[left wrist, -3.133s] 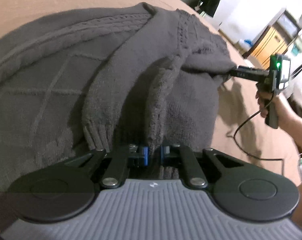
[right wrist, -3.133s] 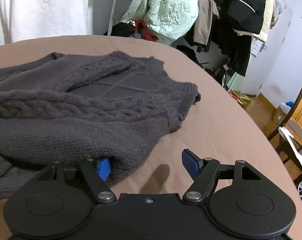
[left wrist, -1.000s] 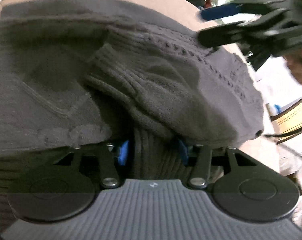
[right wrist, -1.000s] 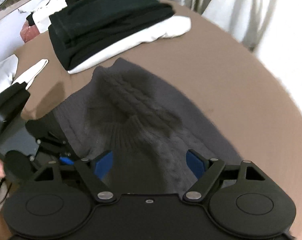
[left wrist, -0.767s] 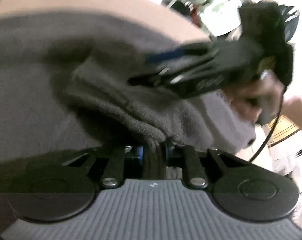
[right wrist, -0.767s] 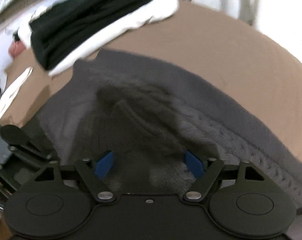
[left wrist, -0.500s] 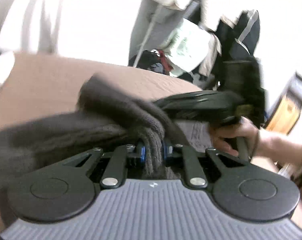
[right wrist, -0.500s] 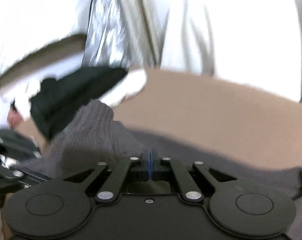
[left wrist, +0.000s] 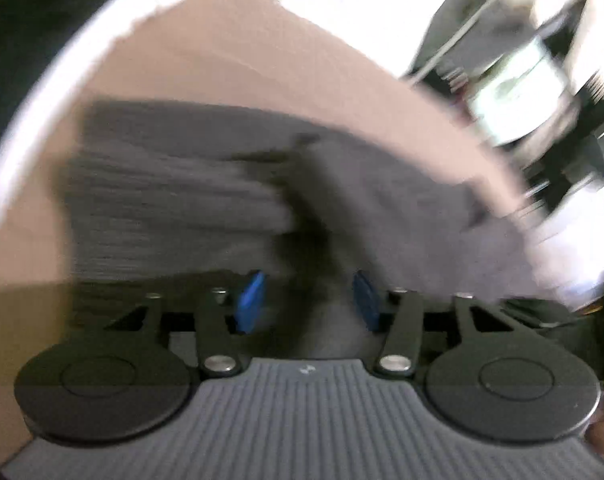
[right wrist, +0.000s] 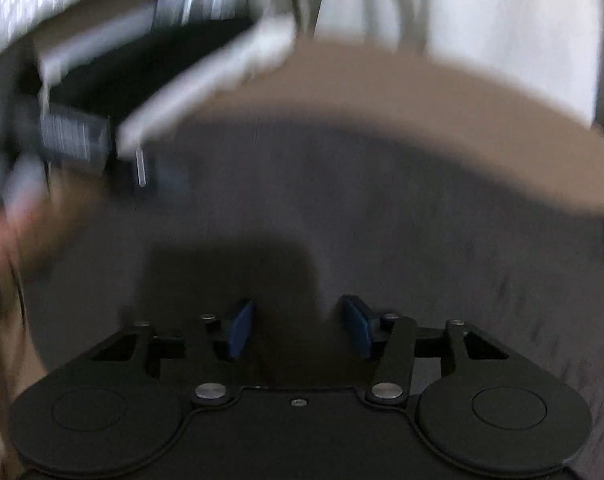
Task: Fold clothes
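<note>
A dark grey knit sweater lies spread on the brown bed cover; both views are blurred by motion. My left gripper is open just above the sweater, with knit showing between its blue pads. The sweater also fills the right wrist view. My right gripper is open over it and holds nothing. The left gripper's body and the hand holding it show at the left of the right wrist view.
A folded black and white stack of clothes lies on the bed beyond the sweater. Hanging clothes stand past the bed's far right side. Pale curtains hang behind the bed.
Both grippers were shut on sweater folds half a second ago and have now opened. The sweater has dropped flat onto the bed. Both cameras swing quickly.
</note>
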Action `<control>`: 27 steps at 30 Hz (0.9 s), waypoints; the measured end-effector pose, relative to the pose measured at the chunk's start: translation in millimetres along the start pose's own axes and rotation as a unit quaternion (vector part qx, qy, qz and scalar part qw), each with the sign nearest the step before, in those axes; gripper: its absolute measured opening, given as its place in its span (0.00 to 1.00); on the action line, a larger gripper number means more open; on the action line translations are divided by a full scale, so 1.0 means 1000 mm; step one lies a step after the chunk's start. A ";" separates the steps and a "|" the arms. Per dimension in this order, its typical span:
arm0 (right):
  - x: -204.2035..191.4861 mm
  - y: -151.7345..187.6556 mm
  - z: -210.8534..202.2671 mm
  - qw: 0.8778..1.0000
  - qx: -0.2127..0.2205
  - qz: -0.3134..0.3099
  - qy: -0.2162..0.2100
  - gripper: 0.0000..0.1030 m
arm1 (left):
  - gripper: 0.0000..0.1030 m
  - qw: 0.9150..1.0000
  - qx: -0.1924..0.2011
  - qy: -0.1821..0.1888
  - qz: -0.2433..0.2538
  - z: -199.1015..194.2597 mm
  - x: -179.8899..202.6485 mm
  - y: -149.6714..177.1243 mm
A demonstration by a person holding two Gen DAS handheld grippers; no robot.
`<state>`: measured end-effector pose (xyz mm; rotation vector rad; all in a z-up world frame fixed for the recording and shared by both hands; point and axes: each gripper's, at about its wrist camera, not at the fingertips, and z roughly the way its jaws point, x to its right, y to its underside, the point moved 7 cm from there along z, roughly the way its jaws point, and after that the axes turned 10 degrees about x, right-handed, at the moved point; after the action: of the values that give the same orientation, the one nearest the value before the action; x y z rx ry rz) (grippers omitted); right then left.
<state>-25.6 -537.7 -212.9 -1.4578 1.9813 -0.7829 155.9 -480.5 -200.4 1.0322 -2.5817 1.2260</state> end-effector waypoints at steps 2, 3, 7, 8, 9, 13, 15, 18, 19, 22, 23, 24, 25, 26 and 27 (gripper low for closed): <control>-0.008 0.014 -0.007 1.000 0.011 -0.025 0.010 0.61 | 0.51 0.988 0.003 -0.115 0.098 -0.008 -0.007 0.001; -0.008 0.014 -0.012 1.000 0.015 -0.015 0.014 0.61 | 0.56 0.984 0.011 -0.140 0.112 -0.012 -0.015 -0.001; -0.013 0.010 -0.032 0.998 0.042 0.037 0.007 0.61 | 0.61 0.990 0.028 -0.132 0.028 -0.010 -0.049 -0.014; -0.019 0.007 -0.036 0.998 0.050 0.043 -0.009 0.61 | 0.63 0.992 0.033 -0.125 0.004 -0.007 -0.056 -0.017; -0.026 0.005 -0.039 0.997 0.058 0.050 -0.026 0.61 | 0.63 0.992 0.037 -0.118 -0.020 -0.004 -0.062 -0.021; -0.062 0.008 -0.038 0.995 0.055 0.037 -0.075 0.61 | 0.63 0.990 0.044 -0.130 -0.037 0.015 -0.075 -0.030; -0.085 0.017 -0.030 0.995 0.036 0.011 -0.092 0.61 | 0.63 0.986 0.042 -0.164 0.014 0.026 -0.071 -0.020; -0.118 0.030 -0.018 0.993 0.008 -0.027 -0.117 0.61 | 0.67 0.977 0.056 -0.195 0.061 0.037 -0.065 -0.009; -0.129 0.033 -0.017 0.991 0.006 -0.041 -0.125 0.61 | 0.69 0.977 0.068 -0.193 0.063 0.038 -0.063 -0.010; -0.164 0.042 -0.017 0.982 -0.014 -0.092 -0.166 0.61 | 0.75 0.984 0.083 -0.152 0.049 0.046 -0.064 -0.013; -0.174 0.042 -0.016 0.980 -0.014 -0.123 -0.158 0.61 | 0.72 0.986 0.082 -0.140 0.044 0.048 -0.066 -0.013; -0.184 0.043 -0.014 0.977 -0.013 -0.154 -0.149 0.61 | 0.70 0.987 0.082 -0.130 0.040 0.049 -0.068 -0.014; -0.188 0.042 -0.013 0.975 -0.012 -0.171 -0.142 0.61 | 0.66 0.988 0.080 -0.124 0.036 0.050 -0.070 -0.015; -0.193 0.039 -0.011 0.973 -0.008 -0.181 -0.141 0.61 | 0.58 0.989 0.080 -0.119 0.031 0.051 -0.073 -0.017; -0.197 0.038 -0.010 0.972 -0.002 -0.187 -0.142 0.61 | 0.48 0.990 0.081 -0.117 0.023 0.051 -0.076 -0.018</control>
<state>-5.9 -338.3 -215.9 -1.8620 1.5183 -0.6754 234.8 -484.3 -249.9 1.2226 -2.7281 1.4262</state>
